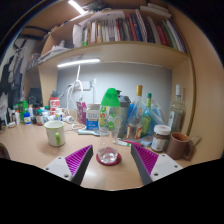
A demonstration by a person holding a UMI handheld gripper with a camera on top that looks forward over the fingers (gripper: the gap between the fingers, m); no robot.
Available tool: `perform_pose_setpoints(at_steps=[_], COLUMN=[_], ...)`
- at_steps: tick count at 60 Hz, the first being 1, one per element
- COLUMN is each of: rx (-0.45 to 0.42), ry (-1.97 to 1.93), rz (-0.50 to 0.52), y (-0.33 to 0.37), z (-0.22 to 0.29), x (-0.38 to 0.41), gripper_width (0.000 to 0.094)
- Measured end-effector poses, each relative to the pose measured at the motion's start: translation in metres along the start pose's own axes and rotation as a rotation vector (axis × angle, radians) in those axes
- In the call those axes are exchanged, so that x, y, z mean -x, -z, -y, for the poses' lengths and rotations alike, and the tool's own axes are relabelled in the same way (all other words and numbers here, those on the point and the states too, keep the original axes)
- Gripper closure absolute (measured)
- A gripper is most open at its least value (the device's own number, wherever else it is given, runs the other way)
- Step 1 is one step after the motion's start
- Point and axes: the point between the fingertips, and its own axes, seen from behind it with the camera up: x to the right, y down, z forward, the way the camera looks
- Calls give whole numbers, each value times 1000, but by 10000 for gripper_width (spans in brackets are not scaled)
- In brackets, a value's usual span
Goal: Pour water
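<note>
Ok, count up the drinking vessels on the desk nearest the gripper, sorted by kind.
Clear glass: 1
Green cup: 1
Brown mug: 1
Total: 3
The gripper is open, and the glass stands between its fingertips.

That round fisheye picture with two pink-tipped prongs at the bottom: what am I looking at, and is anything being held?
The camera rides on a hand-held gripper that a person carries; no robot arm is involved. The two prongs are its fingers, each with a pink pad, and the camera looks forward along them. They stand open and hold nothing. Just ahead, between them, a small glass stands on the desk by itself. A green cup is off to one side, a brown mug to the other. Bottles and jars crowd the back, under a shelf of books. The job is pouring water.
</note>
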Motion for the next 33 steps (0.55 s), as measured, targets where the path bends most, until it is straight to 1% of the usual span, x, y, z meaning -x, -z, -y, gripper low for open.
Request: perform_pose_setpoints(at_steps=[18, 26, 33], rx=[-63, -101, -112], ry=[-96, -103, -147], rz=[52, 40, 44], y=[166, 225, 267], z=[-14, -16, -21], x=[18, 9, 4], gripper_width=[88, 87, 85])
